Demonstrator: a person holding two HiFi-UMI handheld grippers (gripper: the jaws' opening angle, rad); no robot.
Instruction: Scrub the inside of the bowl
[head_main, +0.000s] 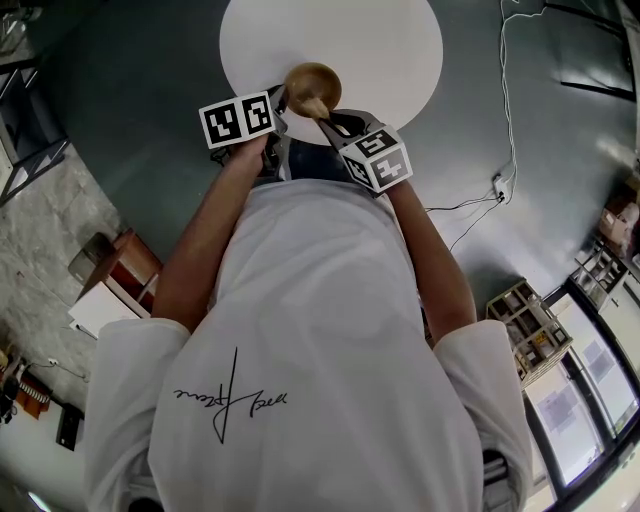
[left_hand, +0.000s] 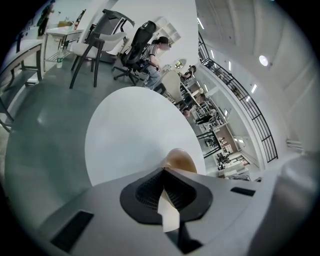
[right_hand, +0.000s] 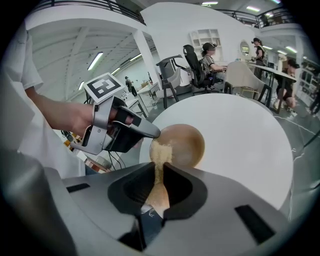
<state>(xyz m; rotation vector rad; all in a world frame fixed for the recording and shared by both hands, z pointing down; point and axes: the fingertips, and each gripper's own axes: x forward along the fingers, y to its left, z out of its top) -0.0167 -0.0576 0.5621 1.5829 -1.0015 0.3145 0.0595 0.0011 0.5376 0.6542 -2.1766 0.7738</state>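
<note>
My left gripper (head_main: 283, 98): fingers pressed together on near rim of wooden bowl (head_main: 312, 85), wall pinched between pads. Bowl on round white table (head_main: 380, 50), by edge nearest me. My right gripper (head_main: 325, 118): fingers clamped on tan scrub pad (right_hand: 160, 155). Pad's far end reaches inside bowl, against inner wall just beside left fingertips. Bowl lies just ahead of both grippers.
</note>
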